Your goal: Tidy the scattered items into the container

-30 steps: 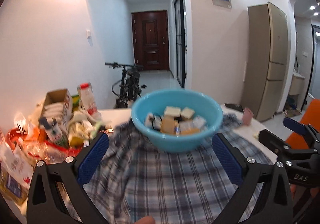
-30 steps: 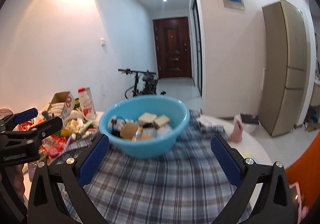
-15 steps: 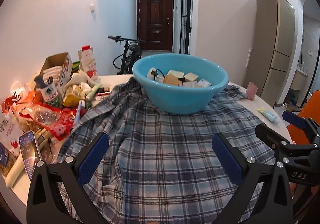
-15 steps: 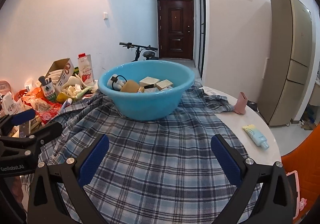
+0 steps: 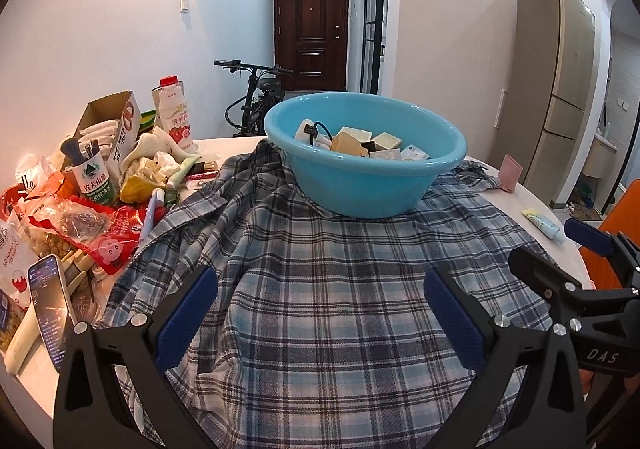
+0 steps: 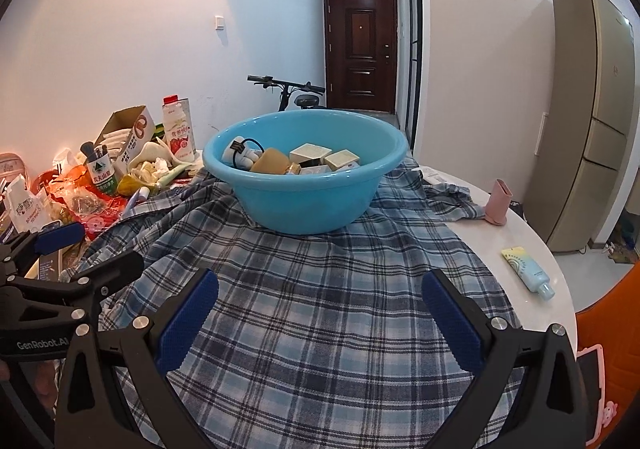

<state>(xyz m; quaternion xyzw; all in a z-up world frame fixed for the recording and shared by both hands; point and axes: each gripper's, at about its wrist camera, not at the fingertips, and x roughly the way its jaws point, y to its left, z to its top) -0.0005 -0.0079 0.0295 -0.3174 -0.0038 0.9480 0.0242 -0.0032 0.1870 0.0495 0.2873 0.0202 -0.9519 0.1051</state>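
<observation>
While you hold both grippers over the cloth, here's the layout:

Left gripper (image 5: 320, 313): your fingers spread wide, nothing between them, above the plaid shirt (image 5: 340, 309).
Right gripper (image 6: 318, 315): same, fingers wide apart, empty, over the shirt's near edge.
Blue basin (image 5: 368, 185): sits on the shirt, straight ahead of both grippers, upright.
Basin contents: small boxes (image 6: 310, 153), a tan block, a white charger with black cord (image 6: 240, 151); all inside.
Tube (image 6: 528, 273): lies flat on the white table (image 6: 532, 233), on your right, beside the shirt, outside the basin.
Pink item (image 6: 497, 203): on the table by the shirt's far right corner.
Clutter pile (image 5: 92, 185): on your left, snack bags, milk carton (image 5: 174, 113), open cardboard box; touching the shirt's left edge.
Phone (image 5: 50, 309): near left, screen lit, beside the pile.
</observation>
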